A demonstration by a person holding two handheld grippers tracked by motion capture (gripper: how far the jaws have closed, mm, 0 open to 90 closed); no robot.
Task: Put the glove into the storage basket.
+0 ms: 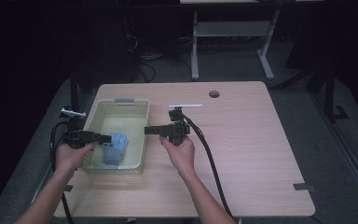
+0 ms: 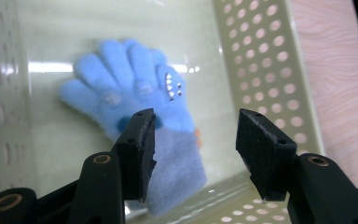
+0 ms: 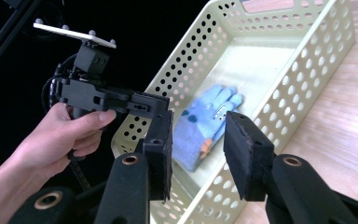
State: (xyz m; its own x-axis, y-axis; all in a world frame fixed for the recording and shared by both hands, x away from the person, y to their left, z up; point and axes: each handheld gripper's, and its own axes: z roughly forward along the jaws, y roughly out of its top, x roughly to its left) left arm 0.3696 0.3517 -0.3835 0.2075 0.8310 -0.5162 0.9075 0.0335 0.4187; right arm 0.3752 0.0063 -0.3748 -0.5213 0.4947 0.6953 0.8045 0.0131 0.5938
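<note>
In the basket (image 1: 141,122), a blue glove (image 2: 135,93) lies partly hidden behind both gaping, empty claws.

Each black hand-held gripper (image 1: 108,139) trails a black cable (image 1: 209,154); forearms are bare.

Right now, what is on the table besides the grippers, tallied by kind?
Blue glove: 1, lying inside the basket
Pale green perforated basket: 1
Total: 2
</note>
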